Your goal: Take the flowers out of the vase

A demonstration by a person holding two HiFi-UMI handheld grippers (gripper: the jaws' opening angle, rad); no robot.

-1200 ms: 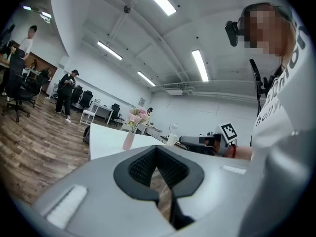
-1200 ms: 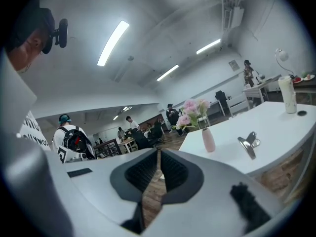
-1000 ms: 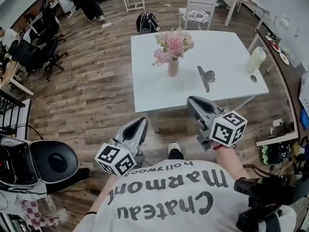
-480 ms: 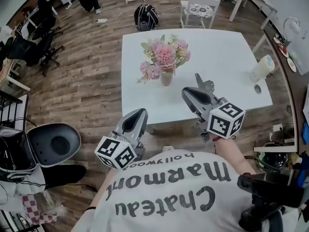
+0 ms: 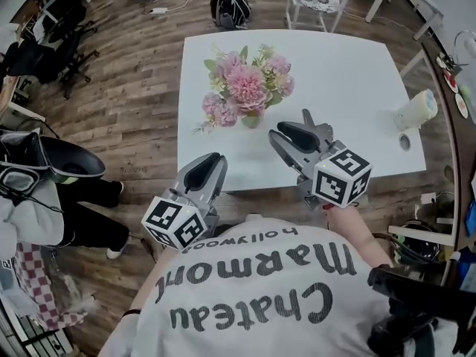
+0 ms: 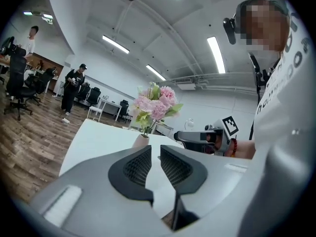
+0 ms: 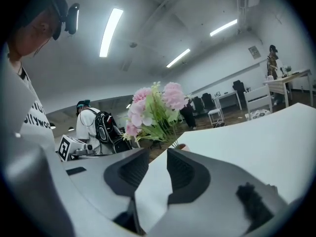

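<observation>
Nothing is lifted yet: the left claw [image 5: 210, 163] has just been opening to a narrow gap and the right claw [image 5: 285, 134] to a wider one, and both are empty. Just ahead of the right claw, the flowers [image 5: 245, 84] stand in the vase [image 5: 251, 119] on the table [image 5: 349, 73], not yet grasped.

The room is brightly and evenly lit from above by long white ceiling strip lights [image 6: 217, 53], which are burnt out to glaring bars in the upper part of both gripper views. Only a faint, soft shadow is cast on the square white table top [image 5: 349, 73] beneath the bunch of pink artificial flowers [image 5: 245, 88] at the centre of the head view. Strong fisheye bending is shown in all three views: straight lines are bowed toward the edges, the gripper views are ringed by dark vignetted corners, and far detail is rendered slightly soft.
</observation>
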